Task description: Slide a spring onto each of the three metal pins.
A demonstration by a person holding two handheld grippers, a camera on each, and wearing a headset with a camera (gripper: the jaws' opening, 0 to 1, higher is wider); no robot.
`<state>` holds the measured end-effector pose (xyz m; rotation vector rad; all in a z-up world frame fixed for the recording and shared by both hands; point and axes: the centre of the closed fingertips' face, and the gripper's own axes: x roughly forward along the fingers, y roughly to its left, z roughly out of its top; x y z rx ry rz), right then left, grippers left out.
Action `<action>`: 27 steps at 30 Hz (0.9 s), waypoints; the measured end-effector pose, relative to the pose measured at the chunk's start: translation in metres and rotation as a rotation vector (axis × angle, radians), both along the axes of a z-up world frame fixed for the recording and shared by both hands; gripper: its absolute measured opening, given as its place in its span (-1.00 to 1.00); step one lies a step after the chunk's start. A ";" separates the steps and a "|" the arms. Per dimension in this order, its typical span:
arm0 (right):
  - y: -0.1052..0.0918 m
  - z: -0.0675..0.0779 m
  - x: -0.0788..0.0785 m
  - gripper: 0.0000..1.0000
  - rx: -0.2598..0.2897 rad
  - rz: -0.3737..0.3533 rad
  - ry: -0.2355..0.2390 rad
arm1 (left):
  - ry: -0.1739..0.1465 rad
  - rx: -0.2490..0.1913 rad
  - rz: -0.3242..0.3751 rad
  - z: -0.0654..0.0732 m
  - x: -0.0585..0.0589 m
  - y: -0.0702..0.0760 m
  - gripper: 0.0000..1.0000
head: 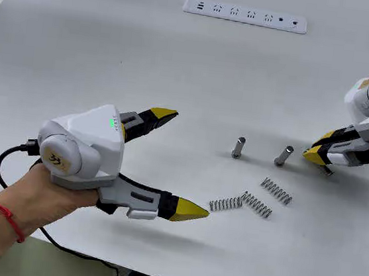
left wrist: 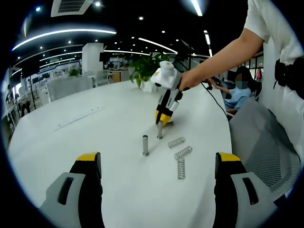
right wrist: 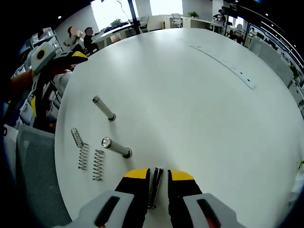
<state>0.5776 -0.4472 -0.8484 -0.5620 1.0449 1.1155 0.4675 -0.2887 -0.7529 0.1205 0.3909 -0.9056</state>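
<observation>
Two metal pins (head: 238, 147) (head: 284, 156) stand upright on the white table (head: 114, 57). Three springs (head: 226, 203) (head: 256, 205) (head: 276, 190) lie loose just in front of them. My right gripper (head: 316, 153) sits low at the table, right of the pins, shut on a third metal pin (right wrist: 154, 186) between its jaws. My left gripper (head: 181, 164) hovers open at the lower left, its lower jaw tip close to the nearest spring (left wrist: 181, 168), nothing held. The right gripper view has both standing pins (right wrist: 104, 108) (right wrist: 116, 147) and the springs (right wrist: 83, 156) to the left.
A white power strip (head: 245, 14) lies at the far side of the table. A black cable trails from the left gripper over the near edge. A grey mesh chair (left wrist: 266, 142) stands beside the table, and a person's arm holds the right gripper.
</observation>
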 end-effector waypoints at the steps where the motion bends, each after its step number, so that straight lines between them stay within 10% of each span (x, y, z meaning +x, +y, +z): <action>1: 0.000 0.000 0.000 -0.78 -0.002 0.000 0.001 | 0.000 0.000 0.000 0.000 0.000 0.000 0.98; 27: 0.000 -0.006 0.001 -0.90 -0.042 -0.013 0.006 | -0.002 -0.012 0.011 -0.001 0.000 0.001 0.98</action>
